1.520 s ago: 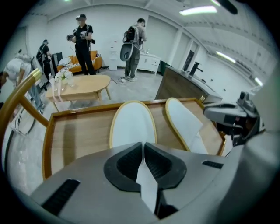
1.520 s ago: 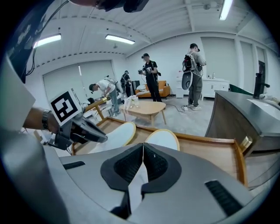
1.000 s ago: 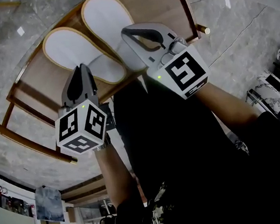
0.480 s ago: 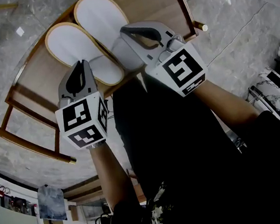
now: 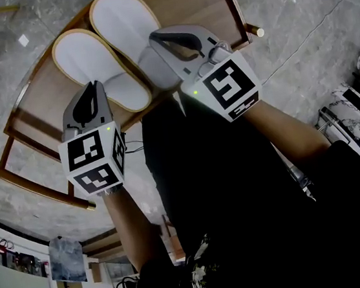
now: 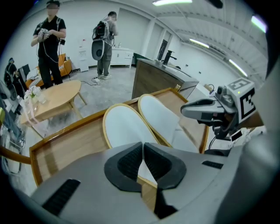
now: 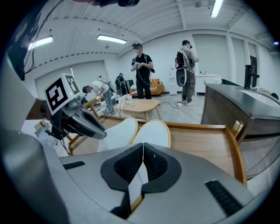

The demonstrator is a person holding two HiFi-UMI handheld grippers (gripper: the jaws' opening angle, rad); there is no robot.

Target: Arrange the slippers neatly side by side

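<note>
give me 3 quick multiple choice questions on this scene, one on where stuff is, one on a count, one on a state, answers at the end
1. Where do the slippers lie?
A. in a cardboard box
B. on the rimmed wooden tabletop
C. on a shoe rack

2. How many slippers are there?
A. one
B. two
C. four

3. How do the jaws of the left hand-held gripper and the right hand-held gripper stand?
A. both closed on nothing
B. both wide open
C. each clamped on a slipper

Answers:
1 B: the head view shows them on the wood, inside the raised rim.
2 B: one white pair lies side by side.
3 A: each gripper view shows its pads together with nothing between them.
</note>
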